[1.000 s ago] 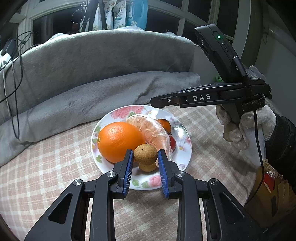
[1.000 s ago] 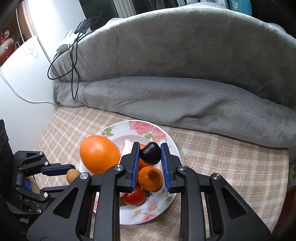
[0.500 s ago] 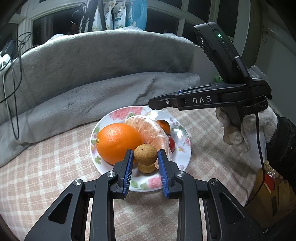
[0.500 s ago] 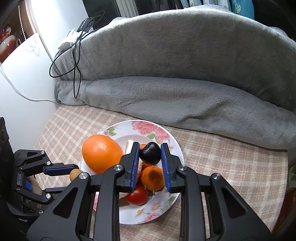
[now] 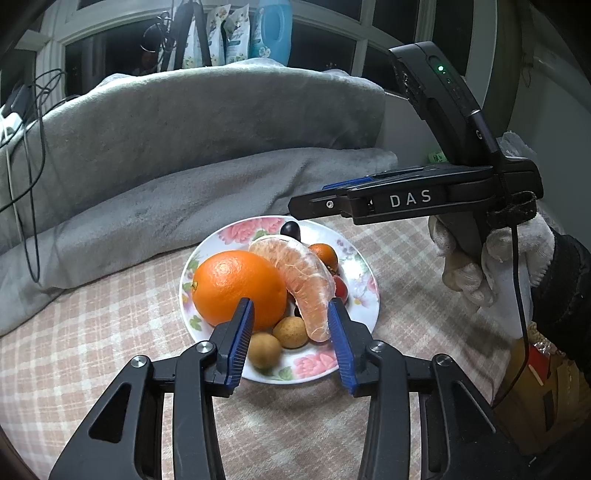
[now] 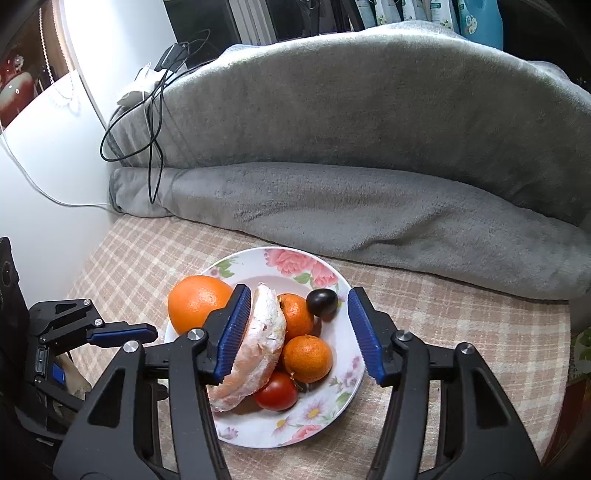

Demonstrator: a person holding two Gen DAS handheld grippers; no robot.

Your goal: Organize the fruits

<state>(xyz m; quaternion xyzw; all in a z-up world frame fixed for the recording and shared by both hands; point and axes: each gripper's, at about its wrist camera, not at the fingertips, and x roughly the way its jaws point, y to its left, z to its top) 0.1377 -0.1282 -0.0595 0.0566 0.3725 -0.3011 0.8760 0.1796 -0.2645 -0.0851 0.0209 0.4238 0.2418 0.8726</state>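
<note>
Two grippers hover over the floral plate point(image 6: 295, 258), jaws wide and empty. The left gripper point(image 5: 290, 343) stands above two small brown fruits point(image 5: 264, 349) at the near rim; the right gripper point(image 6: 295, 332) brackets the mandarins point(image 6: 306, 358), with the dark plum point(image 6: 322, 302) beside them. Good practice: lift straight up, avoiding the orange point(image 5: 240, 290) and peeled segment point(image 5: 306, 280).

Home: grey blanket point(image 6: 369, 147), detergent bottle point(image 5: 271, 31).
</note>
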